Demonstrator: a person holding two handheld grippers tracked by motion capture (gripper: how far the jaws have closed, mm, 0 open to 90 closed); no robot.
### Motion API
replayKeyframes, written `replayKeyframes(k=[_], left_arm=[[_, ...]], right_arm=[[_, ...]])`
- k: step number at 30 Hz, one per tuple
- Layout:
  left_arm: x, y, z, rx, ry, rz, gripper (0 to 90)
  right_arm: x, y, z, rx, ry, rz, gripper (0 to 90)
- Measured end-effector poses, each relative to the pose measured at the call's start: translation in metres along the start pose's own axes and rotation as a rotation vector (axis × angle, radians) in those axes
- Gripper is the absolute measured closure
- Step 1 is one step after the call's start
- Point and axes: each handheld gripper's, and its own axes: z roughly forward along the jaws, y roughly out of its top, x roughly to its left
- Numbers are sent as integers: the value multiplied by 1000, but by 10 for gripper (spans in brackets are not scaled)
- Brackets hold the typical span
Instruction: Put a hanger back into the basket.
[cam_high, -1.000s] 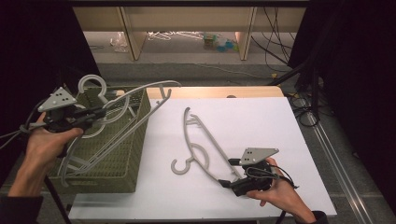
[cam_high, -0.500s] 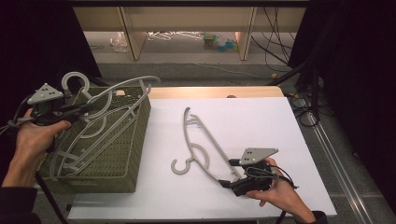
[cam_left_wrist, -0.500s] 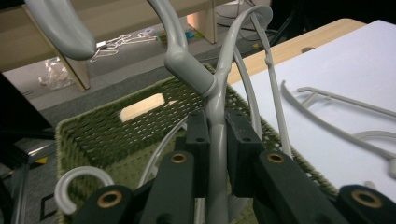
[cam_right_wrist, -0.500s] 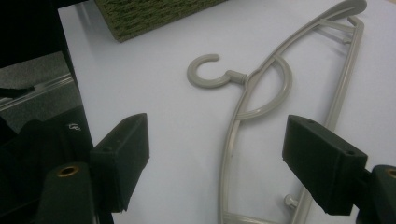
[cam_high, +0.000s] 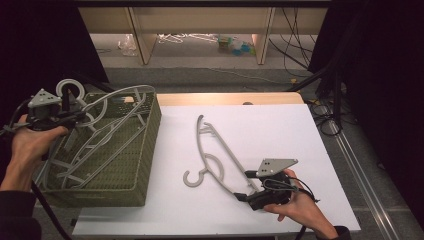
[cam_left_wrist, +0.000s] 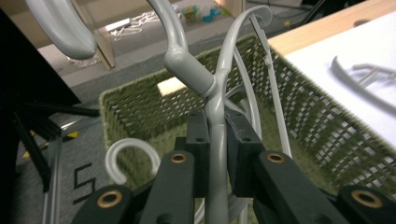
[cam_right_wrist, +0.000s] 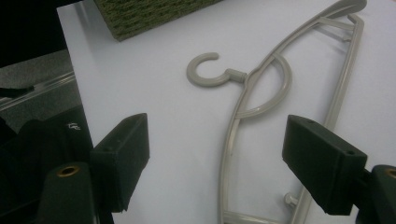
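Left tool (cam_left_wrist: 215, 140) clamped on grey hanger (cam_left_wrist: 215, 93) neck above basket (cam_high: 145, 130); right tool (cam_right_wrist: 217, 154) open over table hanger (cam_right_wrist: 261, 93).

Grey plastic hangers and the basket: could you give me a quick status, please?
Left claw shut on grey plastic hanger over green woven basket. Right claw open above second hanger on white table.

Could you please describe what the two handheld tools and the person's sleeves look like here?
Each tool, left and right, is black with a grey three-cornered plate on top and a black cable trailing off. Up close, the jaws are black blocky pads on arms with brass-coloured pivots. The sleeves are dark, showing at the lower edge.
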Motion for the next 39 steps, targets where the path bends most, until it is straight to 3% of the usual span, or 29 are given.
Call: replayKeyframes(k=[5,6,10,19,23,30,33,35,39], left_arm=[[6,-5,2,13,5,-9,804],[8,-6,2,39,9,16,804],[11,-8,5,76,2,27,804],[8,-8,23,124,-3,71,804],[2,-8,34,152,-25,97,803],[3,-16,54,181,-25,60,803],[0,-19,60,197,-10,73,802],[-2,-23,63,223,0,113,803],[1,-35,67,244,-15,94,802]], right_arm=[[-1,-1,0,2,-2,6,242],[-1,-1,1,3,-2,6,243],[-1,-1,2,6,0,4,244],[-2,-1,2,2,-1,3,244],[-2,-1,3,6,2,10,244],[-2,-2,3,5,2,11,244],[-3,-2,3,7,3,13,244],[-3,-2,4,4,0,14,244],[-3,-3,4,7,2,13,244]])
